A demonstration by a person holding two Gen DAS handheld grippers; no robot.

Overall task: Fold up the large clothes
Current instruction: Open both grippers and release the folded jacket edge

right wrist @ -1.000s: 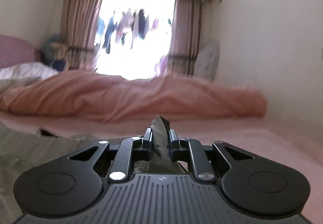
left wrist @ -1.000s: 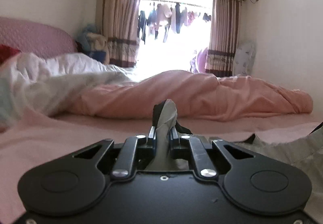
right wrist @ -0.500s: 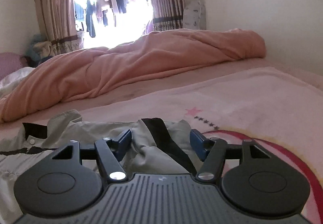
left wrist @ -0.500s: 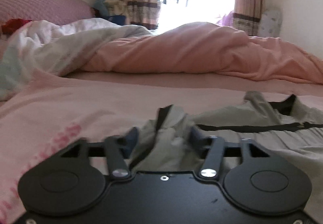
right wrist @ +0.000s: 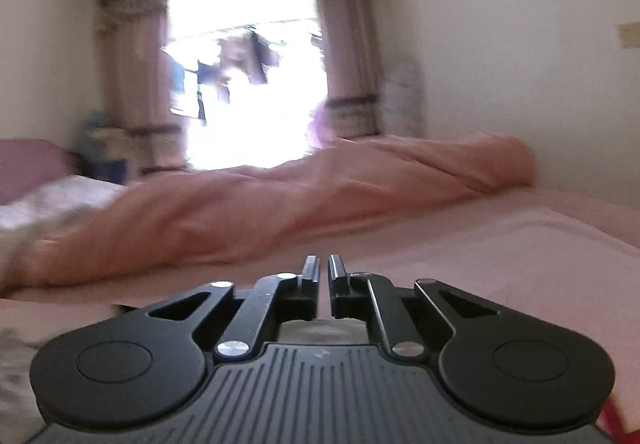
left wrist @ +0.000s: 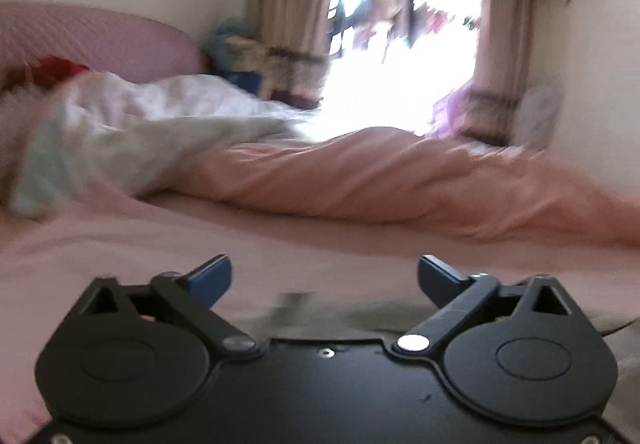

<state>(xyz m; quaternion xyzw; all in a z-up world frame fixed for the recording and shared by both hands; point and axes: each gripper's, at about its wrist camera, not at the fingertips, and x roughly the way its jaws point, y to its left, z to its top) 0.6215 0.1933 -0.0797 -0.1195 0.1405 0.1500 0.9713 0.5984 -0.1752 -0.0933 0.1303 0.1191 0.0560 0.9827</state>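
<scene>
The grey garment [left wrist: 380,318] lies on the pink bed sheet [left wrist: 160,244], only a strip of it showing just beyond my left gripper [left wrist: 324,276], which is wide open and empty above it. In the right wrist view a bit of the garment [right wrist: 16,360] shows at the lower left edge. My right gripper [right wrist: 324,272] is shut with nothing between its fingers, raised above the sheet [right wrist: 500,240]. Both views are blurred by motion.
A rolled peach duvet [left wrist: 400,180] lies across the far side of the bed, also in the right wrist view [right wrist: 280,204]. A white quilt [left wrist: 132,132] and pink headboard [left wrist: 100,40] are at the left. A bright window with curtains [left wrist: 404,56] is behind.
Both grippers let go of the garment and lifted away. The left gripper opened wider. The right gripper opened half a second ago and has now closed empty.
</scene>
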